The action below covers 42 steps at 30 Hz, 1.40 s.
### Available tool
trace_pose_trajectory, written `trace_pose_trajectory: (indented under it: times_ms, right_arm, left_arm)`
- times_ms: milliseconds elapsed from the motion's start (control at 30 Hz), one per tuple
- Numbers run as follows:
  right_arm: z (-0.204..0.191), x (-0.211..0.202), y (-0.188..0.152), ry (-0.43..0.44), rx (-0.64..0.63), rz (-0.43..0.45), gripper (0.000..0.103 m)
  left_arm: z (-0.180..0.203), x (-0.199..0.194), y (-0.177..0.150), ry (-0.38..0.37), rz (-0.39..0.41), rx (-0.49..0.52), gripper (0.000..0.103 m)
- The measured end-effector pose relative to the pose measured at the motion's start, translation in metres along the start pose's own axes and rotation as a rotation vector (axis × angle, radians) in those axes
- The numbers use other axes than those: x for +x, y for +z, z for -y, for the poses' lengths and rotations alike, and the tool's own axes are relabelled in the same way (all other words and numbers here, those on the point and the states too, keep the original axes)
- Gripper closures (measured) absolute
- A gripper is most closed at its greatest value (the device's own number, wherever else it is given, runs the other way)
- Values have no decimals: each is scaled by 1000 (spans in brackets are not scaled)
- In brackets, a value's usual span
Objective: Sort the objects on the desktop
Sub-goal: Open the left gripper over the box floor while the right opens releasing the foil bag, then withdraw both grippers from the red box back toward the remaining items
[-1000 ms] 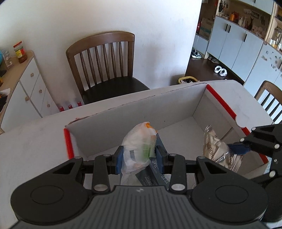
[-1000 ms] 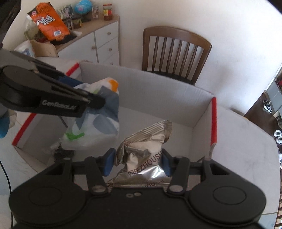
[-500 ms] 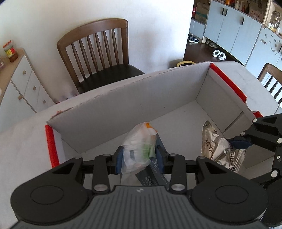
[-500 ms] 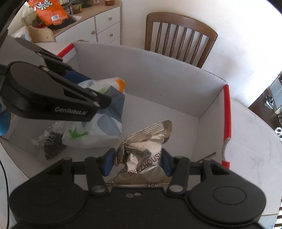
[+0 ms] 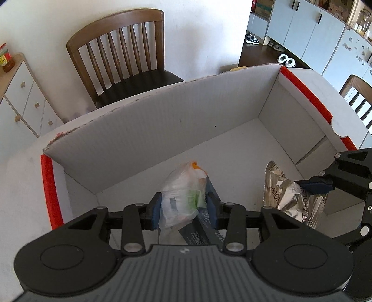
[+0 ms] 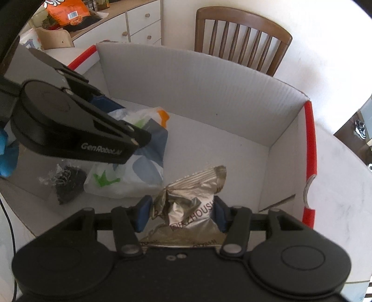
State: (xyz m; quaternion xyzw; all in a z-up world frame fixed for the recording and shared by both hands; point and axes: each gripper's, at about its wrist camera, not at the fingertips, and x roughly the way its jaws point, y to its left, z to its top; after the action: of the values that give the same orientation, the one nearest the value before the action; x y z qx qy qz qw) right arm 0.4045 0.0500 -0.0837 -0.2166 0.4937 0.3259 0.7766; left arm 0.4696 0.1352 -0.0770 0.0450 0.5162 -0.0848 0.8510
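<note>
A white cardboard box [image 5: 162,120] with red rims stands on the table. Inside it, my left gripper [image 5: 183,206] has a white plastic bag [image 5: 183,190] with green and orange print between its blue pads. The pads still touch the bag as the jaws are opening. A dark flat packet [image 5: 200,230] lies under that bag. To the right, my right gripper [image 6: 182,213] holds a crumpled silver snack bag [image 6: 190,199] low in the box [image 6: 197,88], and its jaws are opening too. The plastic bag [image 6: 144,167] sags onto the box floor.
A clear pouch of black bits [image 6: 67,183] lies on the box floor at the left. A wooden chair [image 5: 121,53] stands behind the box, with white drawers [image 5: 23,93] to its left. An orange snack bag [image 6: 67,11] sits on the sideboard. White table [image 6: 337,185] surrounds the box.
Both grippers have sunk lower into the box with their bags. The box walls now fill more of each view. The jaws stand slightly wider.
</note>
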Motion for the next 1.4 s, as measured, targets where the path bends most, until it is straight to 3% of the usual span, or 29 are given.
trace_pose_trajectory:
  times_ms: [133,400,700,833,967,1400]
  right_arm:
    - [2,0,1,5,8,0,44]
    - [9,-11,-1,22,23,33,30]
    - [9,-39,-9,29,36,80,29]
    - [11,-52,-13,31,41,107,29]
    - [11,-67,-18,32,41,130,28]
    - [8,-108,-32,21,38,189,22]
  left_arm:
    - [0,1,-1,0,-1,-1,61]
    - [-2,-5,1,11,26,-28,41]
    - [3,-24,0,29,69,-47,19]
    - [4,-37,-2,43,108,-64,16]
    - [2,-50,-2,32,137,-105,5]
    - [26,-95,-16,31,193,-75,0]
